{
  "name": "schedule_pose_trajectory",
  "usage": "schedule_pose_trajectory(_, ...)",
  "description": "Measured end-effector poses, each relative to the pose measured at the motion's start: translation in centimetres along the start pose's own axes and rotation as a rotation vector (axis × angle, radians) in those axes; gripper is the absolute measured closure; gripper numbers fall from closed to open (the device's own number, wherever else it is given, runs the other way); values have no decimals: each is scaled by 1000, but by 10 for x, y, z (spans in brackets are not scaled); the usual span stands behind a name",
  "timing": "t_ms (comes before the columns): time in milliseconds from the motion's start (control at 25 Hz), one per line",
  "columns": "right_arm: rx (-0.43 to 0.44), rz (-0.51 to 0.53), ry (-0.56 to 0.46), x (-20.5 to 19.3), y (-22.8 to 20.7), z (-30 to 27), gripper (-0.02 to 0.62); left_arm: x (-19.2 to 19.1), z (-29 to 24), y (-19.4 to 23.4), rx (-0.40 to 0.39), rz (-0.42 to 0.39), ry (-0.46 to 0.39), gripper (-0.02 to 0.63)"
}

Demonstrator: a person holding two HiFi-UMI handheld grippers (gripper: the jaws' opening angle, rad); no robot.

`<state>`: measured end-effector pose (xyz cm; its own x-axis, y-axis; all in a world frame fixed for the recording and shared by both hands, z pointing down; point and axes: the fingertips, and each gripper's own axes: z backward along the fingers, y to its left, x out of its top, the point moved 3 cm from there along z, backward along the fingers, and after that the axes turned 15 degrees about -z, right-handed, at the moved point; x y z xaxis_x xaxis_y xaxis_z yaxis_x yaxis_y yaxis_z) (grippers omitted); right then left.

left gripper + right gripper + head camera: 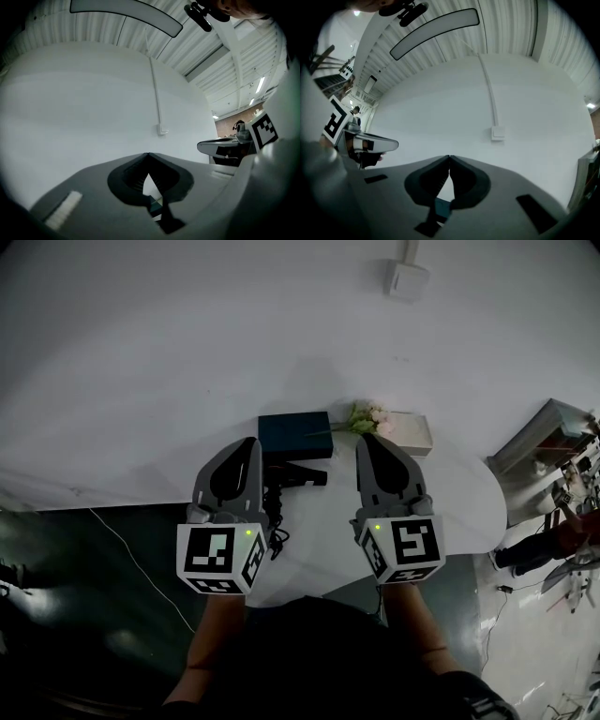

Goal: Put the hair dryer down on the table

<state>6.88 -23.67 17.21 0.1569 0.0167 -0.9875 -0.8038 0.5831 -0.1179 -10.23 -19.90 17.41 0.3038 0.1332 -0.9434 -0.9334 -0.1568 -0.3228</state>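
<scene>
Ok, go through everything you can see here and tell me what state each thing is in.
Left gripper: shut, empty, held above the table.
Right gripper: shut, empty, held above the table.
Hair dryer: lying on the table, not held.
Cord: loose, bunched near the table edge.
Dark box: flat on the table, looks closed.
Flowers: lying on their side.

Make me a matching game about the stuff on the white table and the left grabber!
Things:
1. hair dryer
2. box by the hair dryer
3. flowers
4. left gripper

Colour or state:
A. dark teal
B. jaws shut, nothing held
C. black
D. pale petals, green leaves

Pairs: 1-C, 2-A, 3-D, 4-B
</scene>
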Motion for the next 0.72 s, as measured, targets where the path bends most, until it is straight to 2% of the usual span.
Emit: schedule_pose_trajectory(720, 47, -32, -15, -1, -7, 25, 583, 9, 23, -21, 43, -31, 17, 594)
